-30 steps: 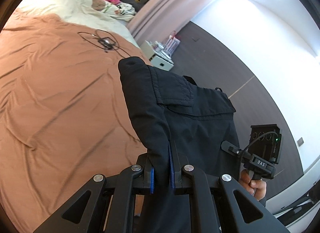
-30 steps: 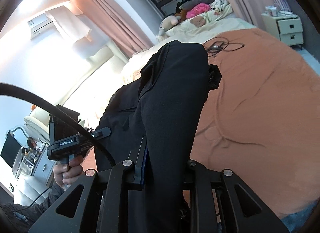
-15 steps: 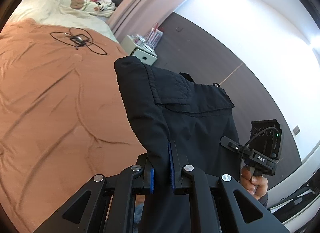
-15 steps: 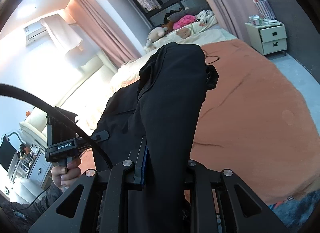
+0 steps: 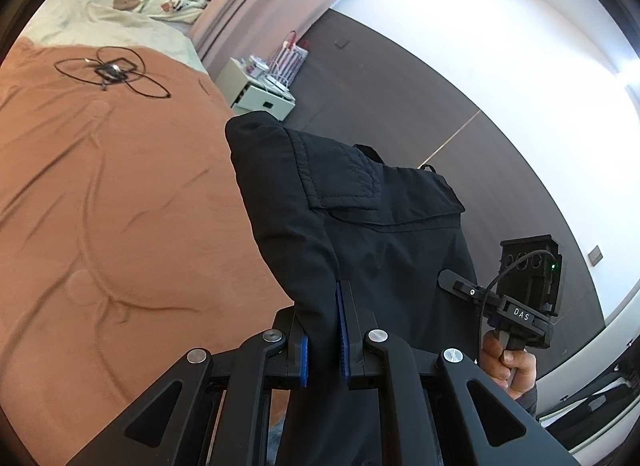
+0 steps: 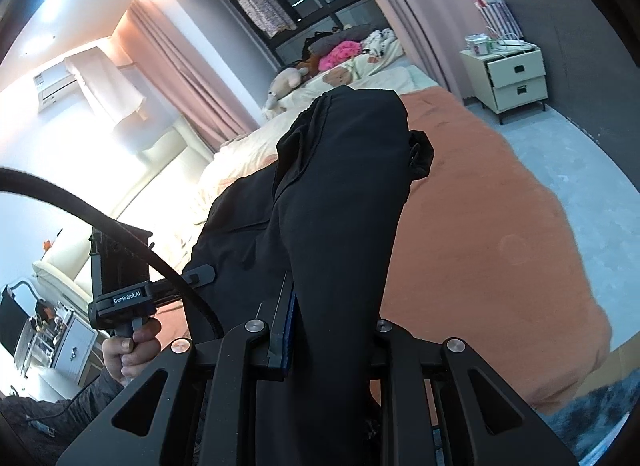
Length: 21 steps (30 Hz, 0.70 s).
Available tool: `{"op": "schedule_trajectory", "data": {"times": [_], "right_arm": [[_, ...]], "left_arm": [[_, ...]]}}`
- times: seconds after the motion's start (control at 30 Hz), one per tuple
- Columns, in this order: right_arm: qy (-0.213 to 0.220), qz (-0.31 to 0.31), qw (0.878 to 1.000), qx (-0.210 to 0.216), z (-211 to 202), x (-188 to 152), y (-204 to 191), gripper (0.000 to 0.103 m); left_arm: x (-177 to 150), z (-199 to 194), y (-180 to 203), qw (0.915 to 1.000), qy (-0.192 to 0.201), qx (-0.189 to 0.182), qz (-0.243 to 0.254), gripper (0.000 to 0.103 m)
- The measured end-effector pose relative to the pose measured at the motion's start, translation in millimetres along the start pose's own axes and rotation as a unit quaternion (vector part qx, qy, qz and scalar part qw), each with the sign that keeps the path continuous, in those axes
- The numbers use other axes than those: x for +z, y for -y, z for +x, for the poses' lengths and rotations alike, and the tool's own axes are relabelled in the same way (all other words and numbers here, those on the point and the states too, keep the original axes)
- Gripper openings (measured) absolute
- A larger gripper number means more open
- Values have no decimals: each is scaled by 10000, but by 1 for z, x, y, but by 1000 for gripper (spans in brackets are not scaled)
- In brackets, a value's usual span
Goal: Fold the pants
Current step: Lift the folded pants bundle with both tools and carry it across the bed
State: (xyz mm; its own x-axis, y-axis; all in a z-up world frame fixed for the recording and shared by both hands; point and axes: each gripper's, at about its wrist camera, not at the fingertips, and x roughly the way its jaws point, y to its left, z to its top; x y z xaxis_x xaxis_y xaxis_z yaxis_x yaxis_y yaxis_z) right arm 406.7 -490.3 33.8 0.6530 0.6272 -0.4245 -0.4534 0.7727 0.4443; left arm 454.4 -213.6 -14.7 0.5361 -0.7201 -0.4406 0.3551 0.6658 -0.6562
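Black pants [image 5: 360,234] hang in the air, held up by both grippers beside the bed. My left gripper [image 5: 323,330] is shut on one corner of the waistband, and a flapped back pocket faces this camera. In the right wrist view the pants [image 6: 340,201] drape over my right gripper [image 6: 332,330], which is shut on the other part of the waistband. Its right finger is hidden under the cloth. Each view shows the other gripper held in a hand: the right one [image 5: 520,306], the left one [image 6: 120,290].
A bed with a rust-orange blanket [image 5: 100,205] lies ahead, with a black cable loop [image 5: 114,73] on it and plush toys and pillows [image 6: 340,57] at its head. A pale nightstand [image 6: 508,73] stands by the dark wall. Grey floor [image 6: 560,153] runs beside the bed.
Both grippers have carried the pants sideways along the bed's edge; the bed has slid left in the left view and the floor and nightstand have come further into the right view. Both grips are unchanged.
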Motion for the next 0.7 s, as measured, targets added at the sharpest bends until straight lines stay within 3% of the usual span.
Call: {"op": "schedule_trajectory", "data": {"times": [0.7], "right_arm": [[-418, 132, 9971, -623, 30, 43, 67, 17]], "left_arm": [[22, 178, -40, 9985, -479, -19, -257, 12]]}}
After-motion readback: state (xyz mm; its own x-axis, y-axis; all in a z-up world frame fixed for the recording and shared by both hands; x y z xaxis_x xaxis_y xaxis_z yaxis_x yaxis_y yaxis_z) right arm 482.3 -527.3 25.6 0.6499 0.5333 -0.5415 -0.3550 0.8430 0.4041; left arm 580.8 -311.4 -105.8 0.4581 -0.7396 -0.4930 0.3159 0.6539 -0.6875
